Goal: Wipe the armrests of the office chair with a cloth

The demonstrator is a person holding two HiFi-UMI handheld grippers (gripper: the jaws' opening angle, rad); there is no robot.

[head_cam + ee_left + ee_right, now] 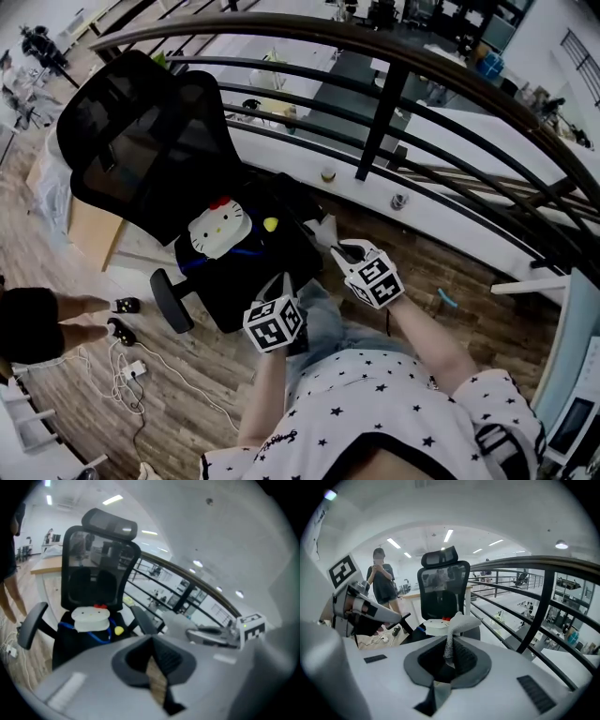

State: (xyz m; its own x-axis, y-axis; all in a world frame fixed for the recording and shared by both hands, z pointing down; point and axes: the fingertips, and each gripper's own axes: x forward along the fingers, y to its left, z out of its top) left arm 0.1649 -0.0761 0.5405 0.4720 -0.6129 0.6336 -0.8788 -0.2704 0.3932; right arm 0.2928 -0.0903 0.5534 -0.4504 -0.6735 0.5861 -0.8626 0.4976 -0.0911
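At the far left of the head view a bystander (37, 323) stands on the wooden floor (187, 394), with white cables (131, 370) lying near the feet. Next comes the black mesh office chair (141, 141), its backrest toward the upper left and its seat turned toward the person holding the tongs. A white cat-face cushion (218, 230) lies on the seat. One armrest (172, 302) juts out at the chair's left, its long axis running along the side of the seat.

The left gripper (152, 640) hangs just in front of the seat. Its jaws meet at the tips with nothing between them, and only floor shows through the wedge behind.

The right gripper (449, 649) sits further right, its jaws clamped on a pale cloth (459, 619). The cloth rises from the jaws as a narrow strip, long axis in line with them, its bunched free end flopping rightward. From above, it points up-left toward the chair's other side. Contact there cannot be made out.

A dark curved railing (382, 108) runs behind.
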